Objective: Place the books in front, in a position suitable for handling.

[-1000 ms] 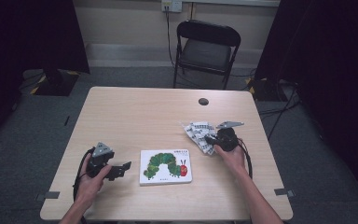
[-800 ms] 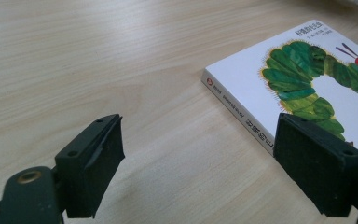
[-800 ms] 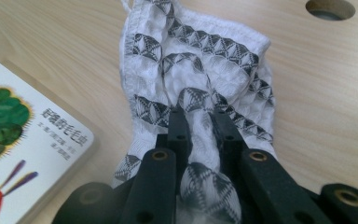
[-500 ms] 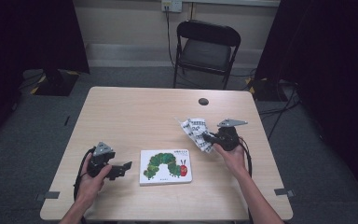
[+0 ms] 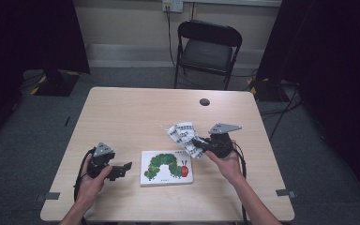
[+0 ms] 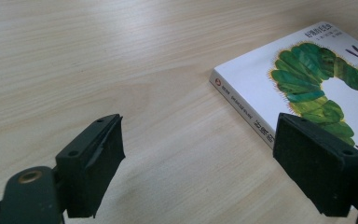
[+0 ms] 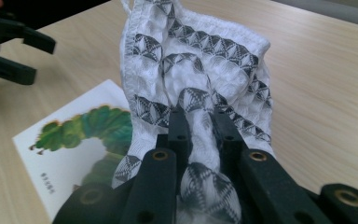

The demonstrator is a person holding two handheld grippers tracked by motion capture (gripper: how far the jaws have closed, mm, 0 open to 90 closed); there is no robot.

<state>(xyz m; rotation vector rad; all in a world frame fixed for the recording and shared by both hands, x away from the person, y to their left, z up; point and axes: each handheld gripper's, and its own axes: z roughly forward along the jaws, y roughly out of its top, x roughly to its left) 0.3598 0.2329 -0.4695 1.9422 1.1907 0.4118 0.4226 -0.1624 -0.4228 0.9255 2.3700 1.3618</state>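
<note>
White waffle-weave cloth with grey diamond bands (image 7: 200, 74) is pinched in the right gripper (image 5: 200, 142), lifted off the pale wooden counter (image 5: 136, 112) just past the caterpillar picture book (image 5: 166, 167), left gripper (image 5: 122, 169) hanging wide open beside it, so probably it grabs a free corner next.

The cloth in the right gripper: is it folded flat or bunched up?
Bunched up. The cloth hangs crumpled in uneven folds, pinched between the right gripper's jaws above the table.

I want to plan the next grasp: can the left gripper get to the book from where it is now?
Probably yes. The left gripper is open, and bare table lies between it and the book. The cloth, held by the right gripper, overhangs only the book's far corner.
</note>
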